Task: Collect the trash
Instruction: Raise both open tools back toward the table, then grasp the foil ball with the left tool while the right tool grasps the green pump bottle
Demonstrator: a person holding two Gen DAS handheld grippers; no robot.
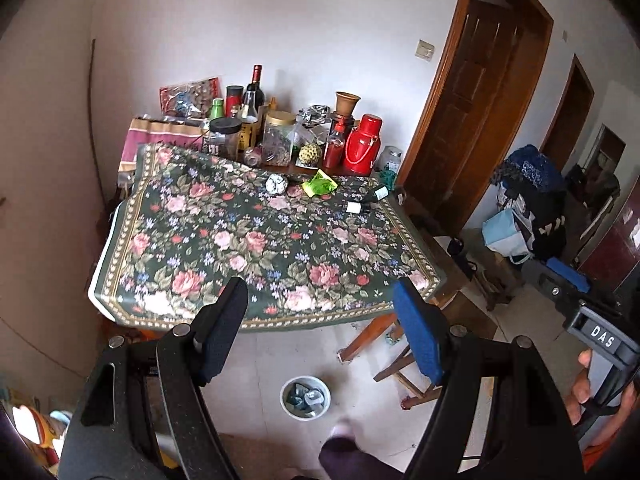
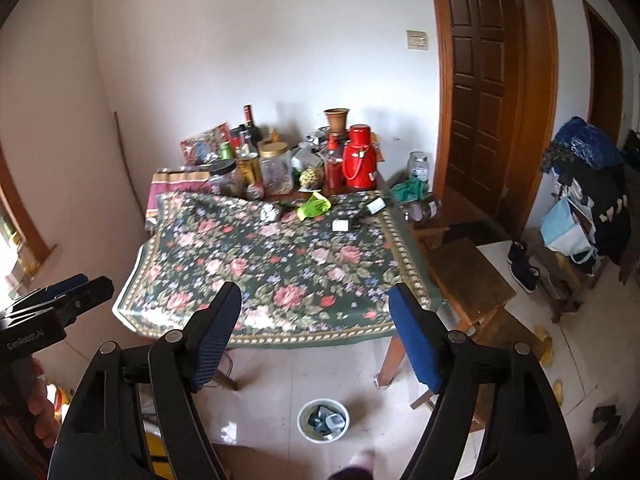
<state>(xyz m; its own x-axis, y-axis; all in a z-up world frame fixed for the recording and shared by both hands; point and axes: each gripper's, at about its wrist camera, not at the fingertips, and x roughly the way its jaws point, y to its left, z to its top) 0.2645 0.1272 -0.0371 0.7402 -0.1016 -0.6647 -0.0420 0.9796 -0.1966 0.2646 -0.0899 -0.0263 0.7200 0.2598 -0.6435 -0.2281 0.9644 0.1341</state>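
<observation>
Two tools up, both empty, both aimed down over the near edge of the worktop (image 1: 168, 240), which carries a floral cloth. Largest first: worktop fills mid-frame, its far edge packed with bottles, jars and a red thermos (image 1: 362, 146), none of which reads as trash to us. Below the near edge, on the tiled floor, sits the white bin (image 1: 305, 398) with some crumpled stuff already inside.

Trash candidates lie near the far right part of the cloth, well apart from both tools: a green wrapper (image 1: 319, 185), a crumpled white-and-dark ball (image 1: 276, 183) just left of it, and two small dark bottles (image 1: 362, 202) lying on their sides to the right, close to the cloth's edge.

Left tool (image 1: 320, 332): jaws wide apart, nothing between them. Right tool (image 2: 316, 332): same, spread wide, nothing held.

Our read on the step: between items, lining up the next pick. Next move calls for a long reach across the cloth; the wrapper looks the easiest grab, flat and light, so the pads need to come down low and pinch a raised fold. The bottles may roll if nudged, so we'd close across the body, not the neck.
</observation>
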